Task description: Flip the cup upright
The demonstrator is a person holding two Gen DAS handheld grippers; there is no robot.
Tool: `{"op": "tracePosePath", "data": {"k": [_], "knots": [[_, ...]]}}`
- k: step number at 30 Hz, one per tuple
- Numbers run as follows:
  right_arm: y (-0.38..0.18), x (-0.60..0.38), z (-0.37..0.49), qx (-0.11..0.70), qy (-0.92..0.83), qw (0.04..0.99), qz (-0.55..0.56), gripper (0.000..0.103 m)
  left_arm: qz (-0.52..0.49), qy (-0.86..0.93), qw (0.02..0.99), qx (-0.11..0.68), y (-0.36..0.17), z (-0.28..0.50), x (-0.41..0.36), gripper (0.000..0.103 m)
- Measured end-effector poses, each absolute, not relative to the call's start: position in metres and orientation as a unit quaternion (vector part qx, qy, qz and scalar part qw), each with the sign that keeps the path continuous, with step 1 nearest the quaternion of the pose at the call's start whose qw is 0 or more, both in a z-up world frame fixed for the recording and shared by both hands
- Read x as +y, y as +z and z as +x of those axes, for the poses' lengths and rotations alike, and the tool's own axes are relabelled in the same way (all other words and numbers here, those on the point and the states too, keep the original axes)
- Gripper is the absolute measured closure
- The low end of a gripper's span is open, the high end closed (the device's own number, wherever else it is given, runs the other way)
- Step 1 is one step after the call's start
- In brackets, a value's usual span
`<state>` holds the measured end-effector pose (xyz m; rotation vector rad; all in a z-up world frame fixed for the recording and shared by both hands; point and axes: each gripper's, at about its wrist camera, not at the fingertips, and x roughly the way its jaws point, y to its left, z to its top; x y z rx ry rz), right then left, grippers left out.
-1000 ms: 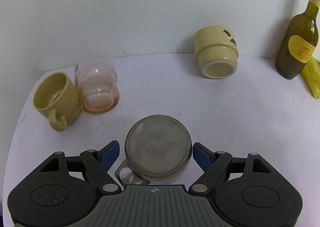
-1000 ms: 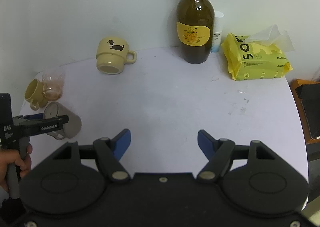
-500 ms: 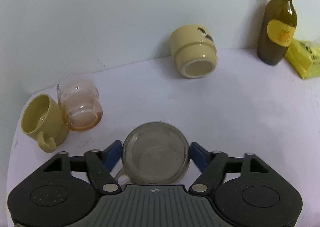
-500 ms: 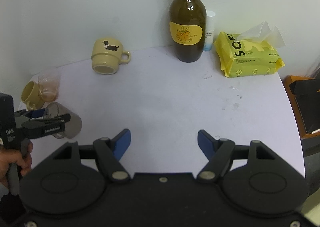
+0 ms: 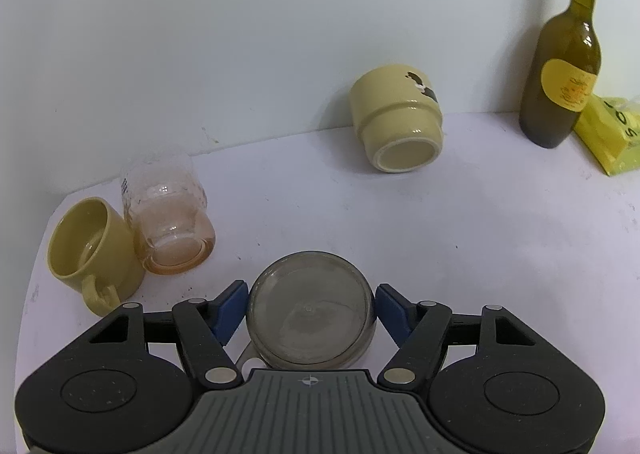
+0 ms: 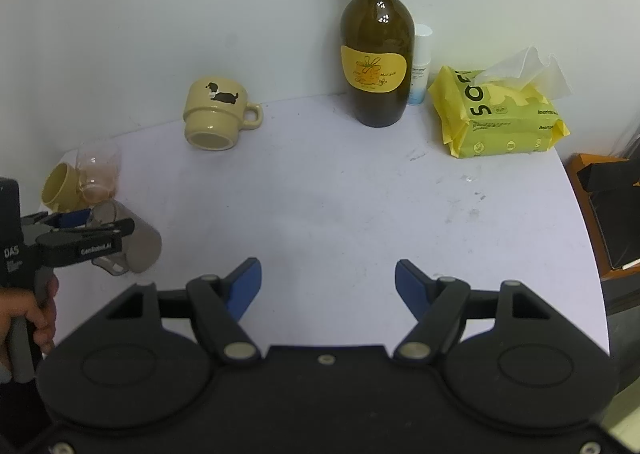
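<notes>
Smoky grey glass cup (image 5: 310,310) with a handle, on its side at the near left of the white table (image 5: 460,221), caught between the left gripper (image 5: 310,308).

Left wrist view: the blue pads (image 5: 229,308) sit against the cup's sides, its base facing the camera; the grasp step seems done, so next comes a wrist roll to stand it up. Right wrist view: the right gripper (image 6: 328,288) hangs spread wide, holding nothing, well apart from the cup (image 6: 136,240).
</notes>
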<state>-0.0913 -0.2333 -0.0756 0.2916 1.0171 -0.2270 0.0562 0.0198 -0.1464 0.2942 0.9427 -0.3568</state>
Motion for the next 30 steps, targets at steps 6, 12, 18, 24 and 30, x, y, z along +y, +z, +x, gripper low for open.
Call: {"op": "tracePosePath", "data": {"k": [6,12,18,24,30], "knots": [[-0.074,-0.234,-0.094,0.482,-0.108,0.858,0.139,0.031,0.148,-0.178,0.865,0.445,-0.148,0.051,0.019,0.037],[-0.073,-0.233,-0.096,0.484,-0.104,0.858,0.138,0.031,0.140,-0.167,0.866,0.451,-0.147,0.048,0.019,0.036],[-0.074,-0.230,-0.093,0.491,-0.096,0.855,0.135,0.031,0.121,-0.163,0.866,0.457,-0.144,0.041,0.025,0.028],[-0.072,-0.221,-0.086,0.495,-0.079,0.856,0.125,0.031,0.096,-0.144,0.869,0.464,-0.138,0.035,0.034,0.023],[-0.065,-0.204,-0.079,0.496,-0.054,0.860,0.108,0.026,0.041,-0.118,0.877,0.464,-0.113,0.026,0.055,0.020]]}}
